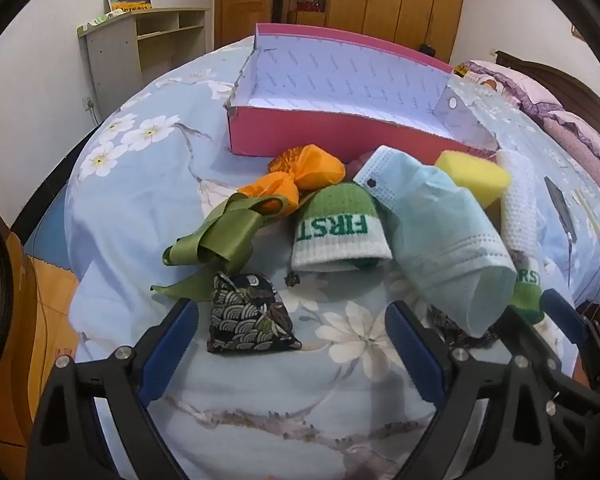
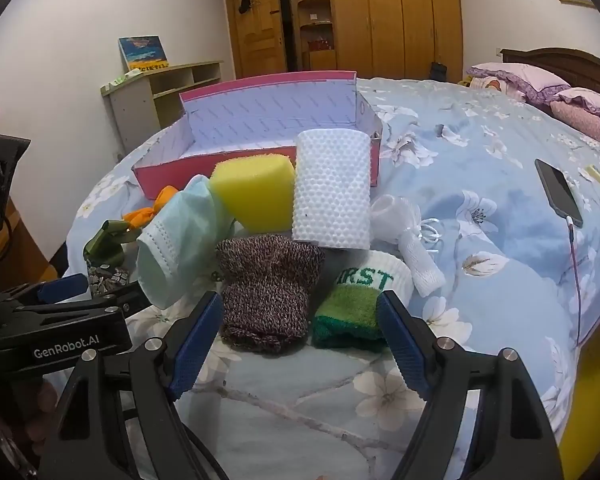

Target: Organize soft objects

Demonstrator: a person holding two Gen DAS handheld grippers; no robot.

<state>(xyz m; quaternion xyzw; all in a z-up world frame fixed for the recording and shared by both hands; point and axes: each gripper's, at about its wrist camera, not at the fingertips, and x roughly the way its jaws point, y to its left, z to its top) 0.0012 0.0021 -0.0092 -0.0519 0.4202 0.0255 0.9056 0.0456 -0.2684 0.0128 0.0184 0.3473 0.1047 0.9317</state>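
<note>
- Left hand-held gripper [image 1: 292, 340]: jaws wide, empty, patterned pouch [image 1: 250, 318] between the fingertips; close squarely on its middle.
- Right hand-held gripper [image 2: 300, 328]: jaws wide, empty, brown knit sock [image 2: 268, 292] just ahead.
- Beyond: face mask [image 1: 440, 240], yellow sponge [image 2: 254, 194].
- Farthest: pink box [image 1: 340, 92] on the floral bed [image 2: 480, 184]; wardrobe [image 2: 380, 16] behind.

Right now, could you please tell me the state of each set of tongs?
Left tongs: open, holding nothing.
Right tongs: open, holding nothing.
</note>
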